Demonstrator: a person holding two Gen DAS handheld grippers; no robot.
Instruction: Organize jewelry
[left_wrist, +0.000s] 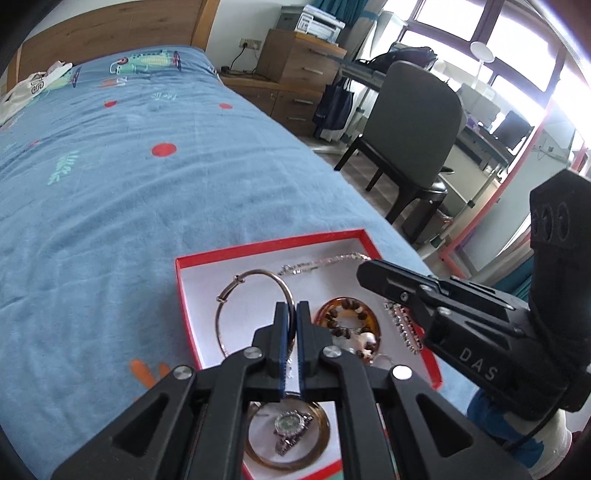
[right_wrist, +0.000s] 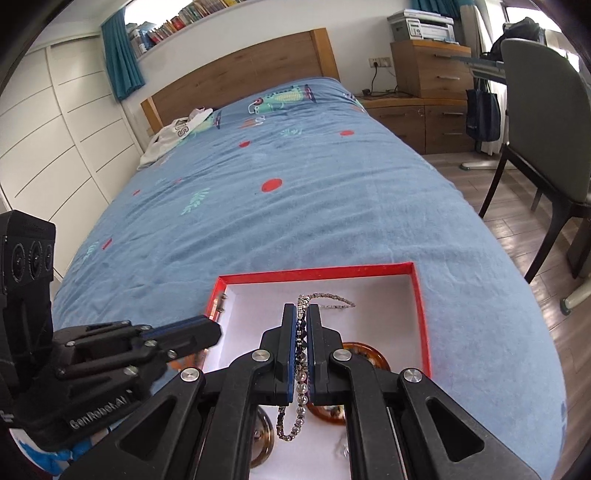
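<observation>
A red box (left_wrist: 273, 243) with a white inside sat on the blue bed (left_wrist: 110, 192), low in the middle of both views. The left claw (left_wrist: 291, 314) was squeezed shut on a thin silver bangle (left_wrist: 255, 275) over the box. The right claw (right_wrist: 302, 317) was pinched tight on a sparkly beaded chain (right_wrist: 300, 406) that hung down between its fingers. An amber ring with brown beads (left_wrist: 347, 317) and a watch (left_wrist: 290, 424) lay in the box too.

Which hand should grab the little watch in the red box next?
Probably the left hand-held gripper: the small silver wristwatch lies right beneath it, though it holds a thin metal bangle.
</observation>
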